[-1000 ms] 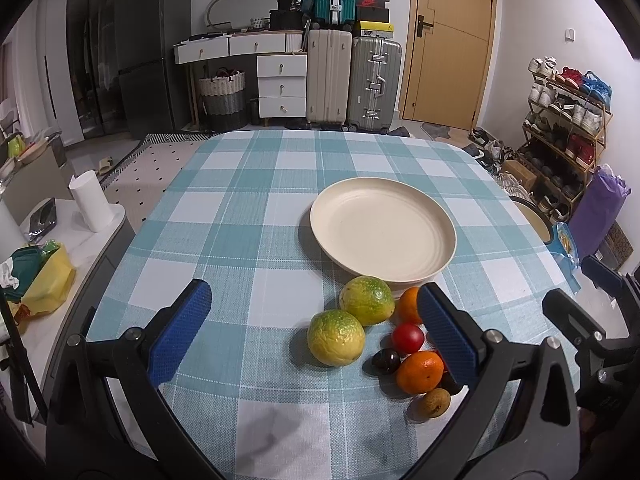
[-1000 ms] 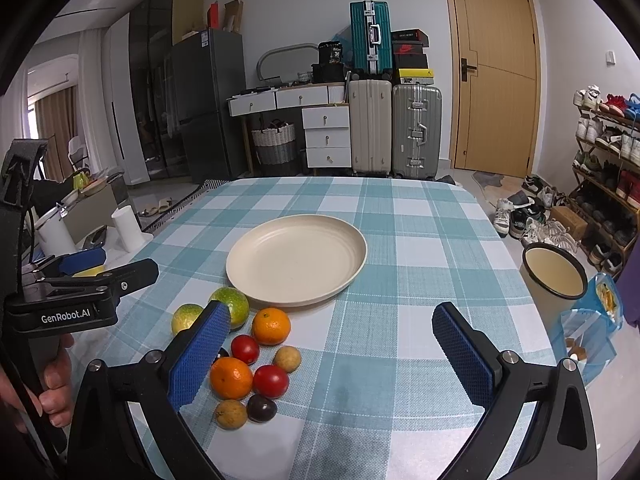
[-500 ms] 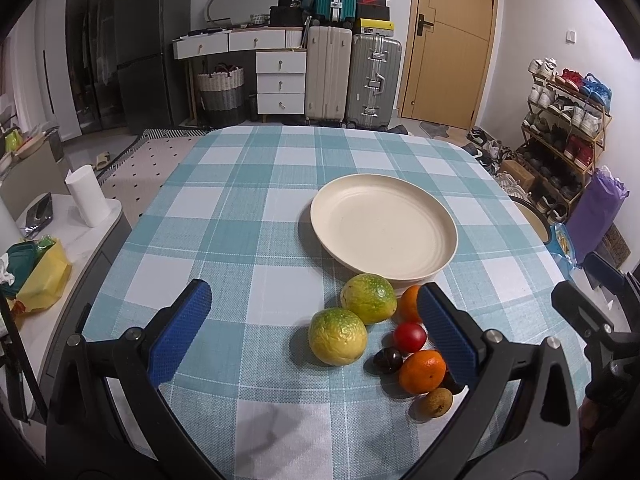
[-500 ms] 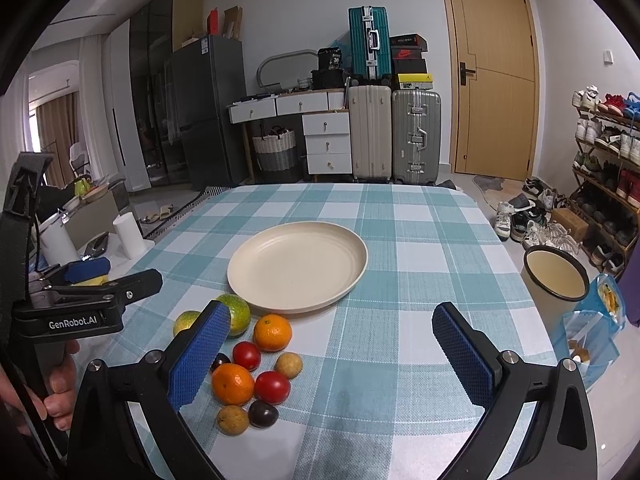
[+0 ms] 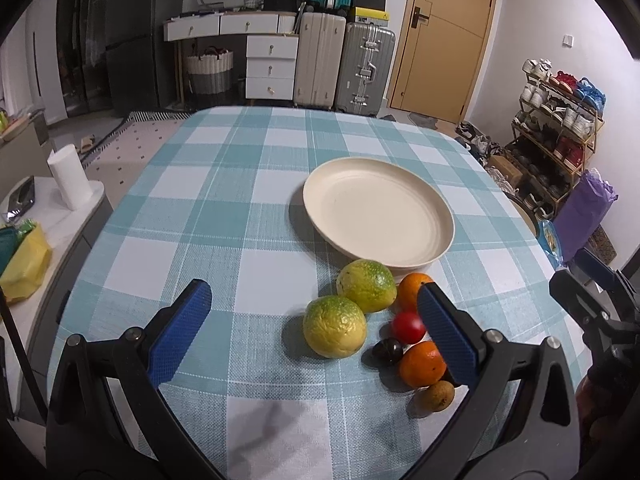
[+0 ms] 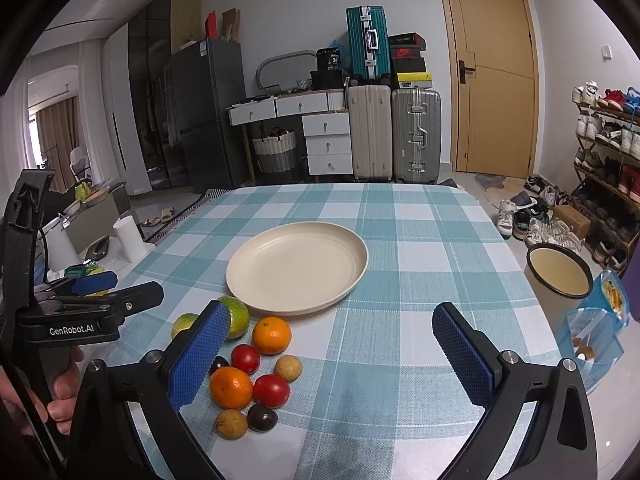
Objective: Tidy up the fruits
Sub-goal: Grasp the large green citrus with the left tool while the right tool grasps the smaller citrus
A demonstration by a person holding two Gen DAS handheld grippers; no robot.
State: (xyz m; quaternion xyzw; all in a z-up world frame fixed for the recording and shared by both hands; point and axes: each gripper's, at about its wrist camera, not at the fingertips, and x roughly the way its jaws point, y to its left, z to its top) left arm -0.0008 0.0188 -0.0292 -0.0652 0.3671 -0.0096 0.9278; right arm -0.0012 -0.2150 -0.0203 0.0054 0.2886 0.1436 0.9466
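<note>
A cream plate (image 5: 378, 216) (image 6: 297, 268) stands empty on the checked tablecloth. Just in front of it lies a cluster of fruit: two green-yellow citrus (image 5: 335, 325) (image 5: 367, 286), oranges (image 5: 424, 364) (image 6: 272, 335) (image 6: 231, 387), red tomatoes (image 5: 408, 327) (image 6: 271, 390), dark plums (image 5: 387, 352) (image 6: 262, 417) and small brown fruits (image 5: 437, 395) (image 6: 287, 367). My left gripper (image 5: 316, 334) is open and empty, above the table with the near citrus between its fingers' lines. My right gripper (image 6: 330, 354) is open and empty, right of the fruit. The left gripper also shows in the right wrist view (image 6: 94, 300).
The table edge curves at left and right. A side counter with a paper roll (image 5: 70, 182) and yellow bag (image 5: 24, 266) is left of the table. A bin (image 6: 558, 276) and a blue bag (image 6: 596, 332) stand on the floor right of it.
Both grippers have crept slightly forward and tilted; the fruit and plate have not moved. Both stay open.
</note>
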